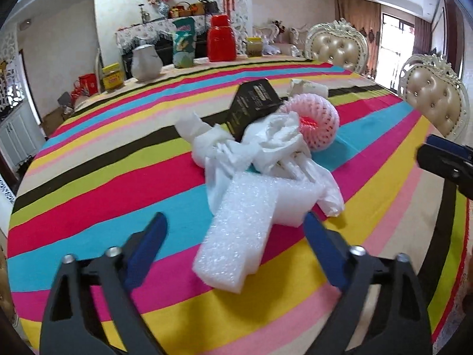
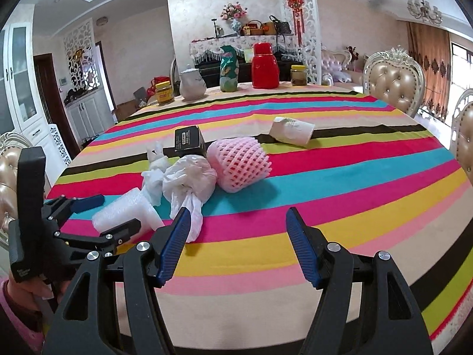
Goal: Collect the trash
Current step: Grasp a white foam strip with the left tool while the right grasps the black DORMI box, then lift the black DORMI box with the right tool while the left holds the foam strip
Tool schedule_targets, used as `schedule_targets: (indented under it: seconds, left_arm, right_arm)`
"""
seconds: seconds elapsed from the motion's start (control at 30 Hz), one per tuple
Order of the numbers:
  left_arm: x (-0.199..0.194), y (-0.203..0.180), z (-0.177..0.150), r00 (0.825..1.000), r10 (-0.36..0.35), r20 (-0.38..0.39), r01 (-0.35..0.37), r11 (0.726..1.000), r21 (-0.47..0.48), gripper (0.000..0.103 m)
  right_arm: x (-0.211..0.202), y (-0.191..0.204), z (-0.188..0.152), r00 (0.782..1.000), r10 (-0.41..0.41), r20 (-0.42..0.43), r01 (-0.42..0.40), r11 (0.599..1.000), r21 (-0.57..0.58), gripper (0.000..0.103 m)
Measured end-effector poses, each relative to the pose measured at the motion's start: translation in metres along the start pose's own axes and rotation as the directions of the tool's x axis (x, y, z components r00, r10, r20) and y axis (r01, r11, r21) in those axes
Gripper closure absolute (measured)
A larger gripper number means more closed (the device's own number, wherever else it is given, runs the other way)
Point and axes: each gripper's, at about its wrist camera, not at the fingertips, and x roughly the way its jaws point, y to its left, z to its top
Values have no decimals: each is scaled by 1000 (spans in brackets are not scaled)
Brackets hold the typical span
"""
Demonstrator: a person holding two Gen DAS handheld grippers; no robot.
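Left wrist view: left gripper (image 1: 233, 236) straddles a white foam block (image 1: 245, 233) on the striped table (image 1: 88, 207). The right pad sits at the block's edge; the left finger (image 1: 147, 245) stands clear of it, with cloth showing between. Jaws apart, no clamp on the foam yet. Behind the block lies the trash heap: crumpled white plastic bag (image 1: 275, 145), black carton (image 1: 251, 106) tipped on edge, pink foam fruit net (image 1: 313, 121), and a paper cup (image 1: 307, 88) on its side farther back. Right gripper only as a dark edge at frame right.

Right wrist view: right gripper (image 2: 236, 236) jaws apart, nothing between them but table. Its left pad is just beside the bag's (image 2: 189, 183) twisted tail. Fruit net (image 2: 239, 165) touches the bag; carton (image 2: 189, 142) behind; cup (image 2: 291, 131) apart from the heap. Left gripper (image 2: 97, 216) visible around the foam (image 2: 124, 213).

Risks, judged:
- Foam is light and springy; a one-sided close could push it sideways rather than seat it.
- The block touches the bag, so lifting may drag the bag along.
- Right pad may snag the bag tail unintentionally.
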Motion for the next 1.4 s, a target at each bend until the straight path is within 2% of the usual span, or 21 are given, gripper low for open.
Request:
schedule_targets:
  seconds: [0.03, 0.07, 0.1, 0.13, 0.27, 0.37, 0.43, 0.53, 0.67, 0.8, 0.93, 1.1, 1.27, 1.3, 1.33, 1.4]
  left_arm:
    - [2, 0, 0, 1000, -12, -10, 12, 1000, 2, 33]
    - [4, 0, 0, 1000, -22, -19, 22, 1000, 0, 53]
    - [5, 2, 0, 999, -41, -27, 41, 999, -10, 66]
    - [5, 3, 0, 998, -51, -20, 51, 999, -20, 71]
    - [-10, 18, -1, 997, -47, 69, 53, 995, -90, 71]
    - [-25, 31, -2, 987, 19, 160, 5, 990, -144, 71]
    - [-34, 42, -3, 973, 87, 214, -46, 981, -190, 71]
    - [-40, 57, -5, 961, 145, 235, -81, 962, -261, 71]
    - [-53, 70, -9, 932, 234, 277, -136, 934, -329, 71]
    - [-65, 82, -16, 914, 248, 321, -113, 916, -384, 71]
    - [-67, 84, -15, 912, 245, 329, -100, 911, -401, 71]
    - [-68, 73, -12, 912, 243, 331, -120, 928, -352, 71]
    - [-67, 68, -11, 916, 236, 325, -131, 940, -316, 70]
    - [-67, 68, -11, 916, 236, 323, -131, 939, -317, 70]
    - [-67, 69, -11, 917, 235, 322, -129, 939, -318, 70]
    - [-66, 71, -12, 919, 234, 318, -126, 938, -324, 70]
  right_arm:
    - [3, 1, 1, 1000, 0, -3, 0, 1000, 0, 39]
    - [7, 3, 3, 1000, 0, -7, 0, 1000, 0, 39]
    - [11, 4, 4, 1000, 1, -13, -1, 1000, 0, 39]
    - [16, 6, 5, 1000, 1, -16, -1, 1000, 0, 39]
    - [32, 14, 9, 1000, -3, -23, 3, 1000, -15, 39]
    - [46, 22, 16, 1000, 1, -23, -1, 1000, -30, 39]
    - [53, 28, 22, 1000, 2, -16, -2, 999, -40, 39]
    - [65, 39, 34, 1000, 13, -5, -13, 998, -55, 39]
    - [80, 52, 52, 1000, 25, 12, -24, 997, -80, 39]
    - [101, 69, 70, 999, 33, 23, -30, 992, -119, 39]
    - [117, 76, 81, 999, 24, 21, -21, 991, -134, 40]
    - [136, 86, 87, 1000, 21, 2, -20, 988, -154, 42]
    - [162, 87, 87, 999, 13, -51, -21, 987, -158, 49]
    - [168, 86, 86, 997, 13, -70, -23, 987, -159, 53]
    - [172, 86, 84, 996, 8, -84, -22, 987, -160, 62]
    - [173, 86, 80, 996, 4, -86, -17, 987, -157, 65]
